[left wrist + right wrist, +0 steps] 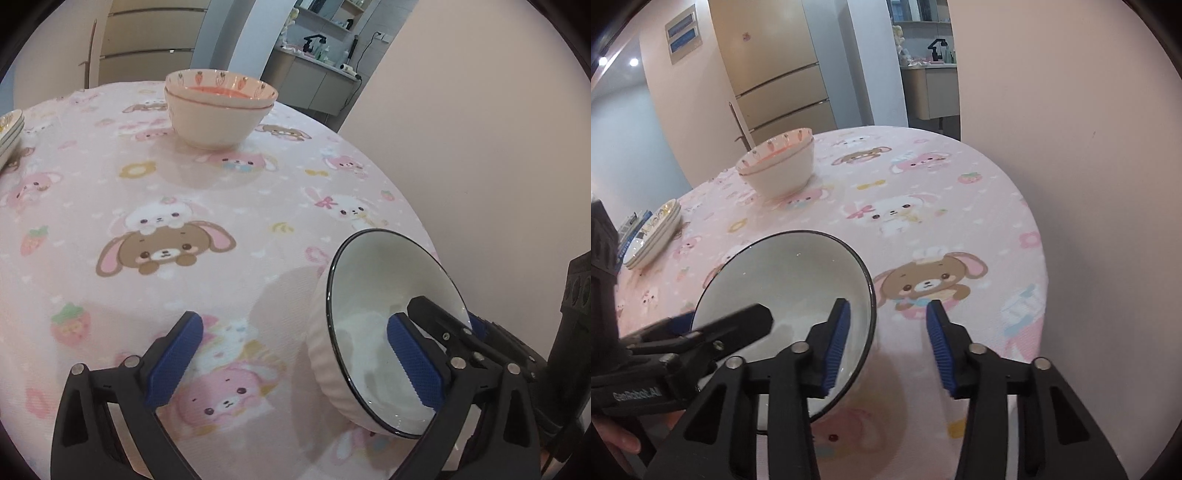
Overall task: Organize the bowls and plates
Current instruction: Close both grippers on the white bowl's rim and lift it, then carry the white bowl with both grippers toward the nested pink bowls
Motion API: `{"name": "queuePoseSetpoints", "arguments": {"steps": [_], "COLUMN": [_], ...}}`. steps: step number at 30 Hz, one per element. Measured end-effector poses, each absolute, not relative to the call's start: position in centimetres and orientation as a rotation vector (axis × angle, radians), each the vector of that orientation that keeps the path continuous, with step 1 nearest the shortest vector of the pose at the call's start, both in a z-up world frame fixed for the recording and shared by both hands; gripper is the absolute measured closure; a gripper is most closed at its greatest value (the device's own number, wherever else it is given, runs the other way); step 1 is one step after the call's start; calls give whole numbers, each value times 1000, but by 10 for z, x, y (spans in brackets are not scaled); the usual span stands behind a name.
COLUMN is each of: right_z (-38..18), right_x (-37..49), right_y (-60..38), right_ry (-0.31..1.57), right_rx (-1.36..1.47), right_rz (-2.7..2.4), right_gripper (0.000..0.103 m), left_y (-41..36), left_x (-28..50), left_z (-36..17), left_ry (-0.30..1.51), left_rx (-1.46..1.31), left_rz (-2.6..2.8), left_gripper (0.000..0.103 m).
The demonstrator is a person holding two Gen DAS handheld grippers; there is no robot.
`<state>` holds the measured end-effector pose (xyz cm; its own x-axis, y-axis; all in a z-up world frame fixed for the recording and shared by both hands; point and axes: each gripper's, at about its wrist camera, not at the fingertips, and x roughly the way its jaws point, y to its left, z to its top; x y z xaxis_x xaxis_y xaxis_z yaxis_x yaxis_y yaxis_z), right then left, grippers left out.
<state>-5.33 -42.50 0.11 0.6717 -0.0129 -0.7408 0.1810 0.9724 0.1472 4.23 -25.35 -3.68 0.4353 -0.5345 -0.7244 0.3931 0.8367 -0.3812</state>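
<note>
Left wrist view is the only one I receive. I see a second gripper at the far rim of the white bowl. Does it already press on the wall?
Observer: No. The right gripper straddles the white bowl wall, but tablecloth shows between the wall and its outer pad.
Operator: The plates at my left edge, how many are they?
Observer: The right wrist view shows the plates as one stack of about three, apart from the bowl.
Operator: Is something beside them?
Observer: Yes, blue-and-white items lie just left of the stack; I cannot tell what they are.
</note>
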Motion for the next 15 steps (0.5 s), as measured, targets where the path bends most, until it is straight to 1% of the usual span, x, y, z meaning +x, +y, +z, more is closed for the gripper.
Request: {"name": "queuePoseSetpoints", "arguments": {"steps": [1, 2, 3, 4, 5, 6, 7, 8, 11, 13, 15], "right_z": [1, 1, 1, 1, 1, 0, -2, -3, -3, -5, -6], "right_x": [-53, -52, -50, -50, -49, -47, -46, -44, -44, -43, -42], "right_y": [-425, -425, -423, -421, -419, -417, -414, -413, -412, -416, -419], "right_ry": [827, 831, 837, 835, 838, 842, 849, 848, 845, 839, 839], "right_rx": [222, 224, 222, 221, 217, 218, 226, 228, 239, 289, 310], "right_rz": [-106, -103, -98, -93, -90, -79, -63, -65, -78, -73, -59], "right_gripper": [75, 77, 79, 82, 85, 86, 86, 86, 89, 89, 88], "left_y": [-255, -256, -257, -257, -257, -256, -252, -247, -247, -250, -255], "left_x": [42, 41, 41, 40, 40, 41, 41, 42, 44, 42, 41], "left_z": [-37, -37, -36, -37, -37, -36, -35, -34, -30, -29, -31], "left_ry": [956, 958, 949, 947, 946, 944, 937, 925, 913, 907, 913], "left_rx": [-154, -147, -138, -135, -138, -150, -180, -213, -212, -198, -184], "left_rz": [-579, -580, -576, -581, -585, -588, -584, -568, -584, -599, -622], "left_gripper": [10, 12, 16, 26, 29, 39, 53, 58, 67, 73, 73]}}
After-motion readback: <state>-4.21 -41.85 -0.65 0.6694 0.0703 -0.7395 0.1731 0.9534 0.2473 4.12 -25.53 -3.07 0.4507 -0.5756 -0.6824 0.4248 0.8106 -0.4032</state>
